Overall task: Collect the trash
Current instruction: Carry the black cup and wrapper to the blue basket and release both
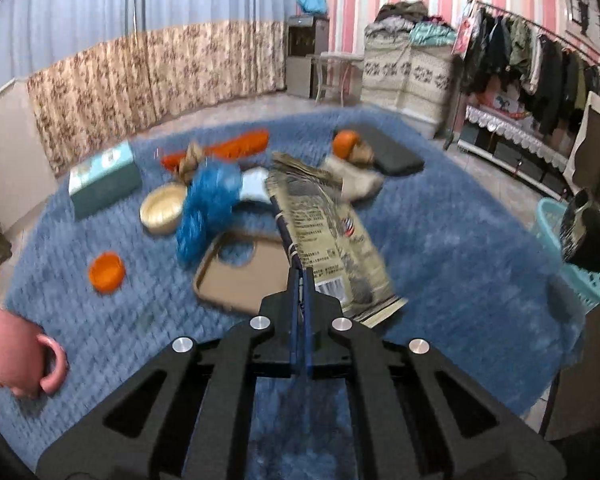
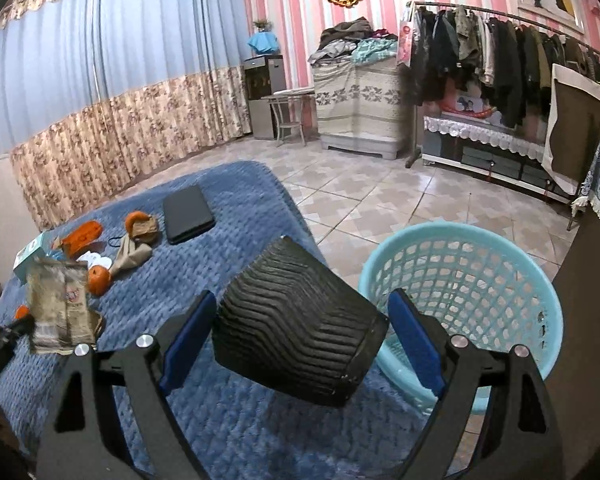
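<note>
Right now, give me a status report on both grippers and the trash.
Left gripper shut on snack wrapper, lifted off blue rug. Right gripper holding black ribbed container beside mesh basket. Nothing blocking basket.

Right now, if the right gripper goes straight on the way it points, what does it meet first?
Probably the turquoise laundry basket. The right gripper carries a black ribbed object, whose far end would likely meet the basket rim first, though depth is unclear.
</note>
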{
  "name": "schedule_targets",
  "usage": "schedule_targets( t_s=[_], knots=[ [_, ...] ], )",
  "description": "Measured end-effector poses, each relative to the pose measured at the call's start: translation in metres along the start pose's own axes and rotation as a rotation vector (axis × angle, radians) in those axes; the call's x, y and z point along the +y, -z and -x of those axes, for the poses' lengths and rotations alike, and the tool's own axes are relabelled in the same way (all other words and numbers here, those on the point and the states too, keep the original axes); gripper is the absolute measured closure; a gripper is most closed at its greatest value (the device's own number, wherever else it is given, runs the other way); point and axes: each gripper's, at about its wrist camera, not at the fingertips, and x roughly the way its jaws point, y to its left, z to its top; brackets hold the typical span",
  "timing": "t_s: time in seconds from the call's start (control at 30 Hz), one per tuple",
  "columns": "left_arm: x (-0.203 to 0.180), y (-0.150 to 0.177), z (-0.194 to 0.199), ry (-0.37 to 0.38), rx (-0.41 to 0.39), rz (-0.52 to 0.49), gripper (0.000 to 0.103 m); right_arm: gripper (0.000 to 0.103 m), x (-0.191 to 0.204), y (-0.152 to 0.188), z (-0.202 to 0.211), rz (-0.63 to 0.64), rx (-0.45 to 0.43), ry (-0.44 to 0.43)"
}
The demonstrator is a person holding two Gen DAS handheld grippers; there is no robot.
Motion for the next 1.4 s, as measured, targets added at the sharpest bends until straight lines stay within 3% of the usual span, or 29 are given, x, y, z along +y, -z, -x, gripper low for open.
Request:
schedule_targets(
  t_s=[0.3,0.53,0.67,1.13,1.4],
  knots=[
    [-0.036,-0.044,0.027,0.074,-0.124,-0.068,0.103,0.017,-0.034,-0.02,0.012,-0.005,-0.055,0.123],
    [-0.111,-0.077,0.017,0.196,-0.178,-0.144,0.103,0.017,-0.103,-0.048,0.009,-0.036,-0.04,0.311],
    [-0.161,-0.078,0.01,0.279,-0.175,-0.197,0.103,0.017,-0.136,-0.043,0.001,-0.086,-0.027,0.367],
    [-0.323,-0.057,-0.033,0.481,-0.121,-0.395,0.103,0.017,-0.21,-0.022,-0.012,-0.232,0.025,0.439],
    [-0.36,-0.049,-0.064,0.522,-0.084,-0.43,0.102,0.017,-0.22,-0.016,-0.015,-0.27,0.036,0.428]
  ],
)
